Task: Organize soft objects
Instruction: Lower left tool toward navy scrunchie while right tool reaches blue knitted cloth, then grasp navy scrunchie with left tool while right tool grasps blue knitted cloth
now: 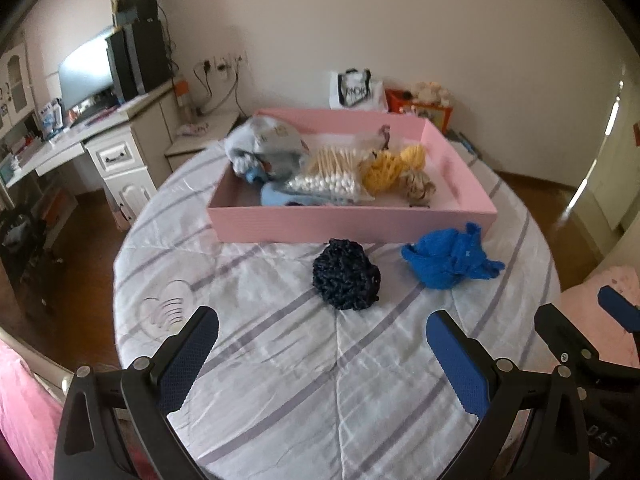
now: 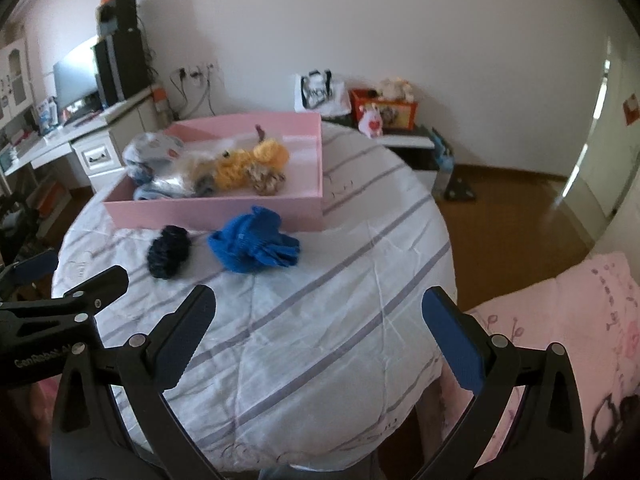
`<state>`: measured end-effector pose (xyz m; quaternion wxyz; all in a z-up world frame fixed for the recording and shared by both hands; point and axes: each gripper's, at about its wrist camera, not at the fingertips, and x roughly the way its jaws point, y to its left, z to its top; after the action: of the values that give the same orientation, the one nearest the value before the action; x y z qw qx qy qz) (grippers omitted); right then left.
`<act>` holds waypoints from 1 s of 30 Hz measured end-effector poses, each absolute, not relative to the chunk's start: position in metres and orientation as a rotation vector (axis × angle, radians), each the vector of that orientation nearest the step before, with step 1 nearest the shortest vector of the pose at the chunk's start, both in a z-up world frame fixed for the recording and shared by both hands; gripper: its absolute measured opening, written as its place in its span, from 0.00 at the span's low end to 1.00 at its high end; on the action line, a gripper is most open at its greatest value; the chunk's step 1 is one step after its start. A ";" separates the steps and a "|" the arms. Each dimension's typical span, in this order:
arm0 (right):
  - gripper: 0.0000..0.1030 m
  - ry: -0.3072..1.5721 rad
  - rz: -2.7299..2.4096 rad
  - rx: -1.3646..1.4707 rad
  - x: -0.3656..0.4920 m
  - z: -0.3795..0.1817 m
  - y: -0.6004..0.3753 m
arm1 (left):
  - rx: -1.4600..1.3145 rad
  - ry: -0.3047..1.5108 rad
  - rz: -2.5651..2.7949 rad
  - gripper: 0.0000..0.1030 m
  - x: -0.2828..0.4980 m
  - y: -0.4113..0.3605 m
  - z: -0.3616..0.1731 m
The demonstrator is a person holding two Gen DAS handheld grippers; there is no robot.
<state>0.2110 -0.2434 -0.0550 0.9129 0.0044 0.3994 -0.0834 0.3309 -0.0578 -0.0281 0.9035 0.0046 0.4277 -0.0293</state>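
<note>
A pink box point(image 1: 352, 224) point(image 2: 216, 210) stands on the round table at its far side and holds several soft items: a yellow knit piece point(image 1: 394, 168) point(image 2: 248, 162), a pale blue bundle point(image 1: 264, 144) and bags of cotton swabs point(image 1: 332, 168). In front of the box lie a dark navy knit ball point(image 1: 346, 274) point(image 2: 168, 250) and a bright blue knit piece point(image 1: 448, 258) point(image 2: 254, 244). My left gripper point(image 1: 322, 342) is open and empty, above the table short of the navy ball. My right gripper point(image 2: 318, 320) is open and empty, nearer than the blue piece and to its right.
The table wears a white cloth with grey stripes point(image 1: 280, 360) point(image 2: 320, 300). A white desk with a monitor point(image 1: 84, 72) stands at the left. A pink bedspread point(image 2: 560, 340) lies at the right. A shopping bag point(image 2: 318, 92) and an orange box point(image 2: 384, 108) stand behind by the wall.
</note>
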 end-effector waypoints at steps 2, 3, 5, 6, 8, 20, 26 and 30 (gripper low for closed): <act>1.00 0.844 -0.177 0.018 0.220 -0.063 -0.249 | 0.019 0.900 -0.054 1.00 0.346 -0.061 -0.039; 1.00 0.857 -0.181 0.020 0.224 -0.067 -0.251 | 0.024 0.914 -0.050 1.00 0.355 -0.063 -0.045; 1.00 0.886 -0.190 0.023 0.235 -0.076 -0.257 | 0.025 0.941 -0.049 1.00 0.371 -0.066 -0.056; 1.00 0.899 -0.193 0.024 0.239 -0.080 -0.259 | 0.023 0.951 -0.050 1.00 0.377 -0.066 -0.062; 1.00 0.919 -0.197 0.026 0.245 -0.086 -0.262 | 0.013 0.972 -0.051 1.00 0.390 -0.068 -0.072; 1.00 0.998 -0.180 0.027 0.274 -0.111 -0.266 | -0.011 0.991 -0.064 0.51 0.434 -0.067 -0.110; 1.00 1.002 -0.150 0.004 0.281 -0.112 -0.250 | -0.037 0.983 -0.076 0.23 0.432 -0.052 -0.110; 1.00 0.996 -0.115 -0.007 0.285 -0.109 -0.235 | -0.056 0.983 -0.089 0.21 0.429 -0.041 -0.113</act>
<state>0.2853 -0.2347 -0.1094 0.8769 -0.0031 0.4776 -0.0549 0.4287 -0.0411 -0.1126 0.8803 -0.0267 0.4717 -0.0429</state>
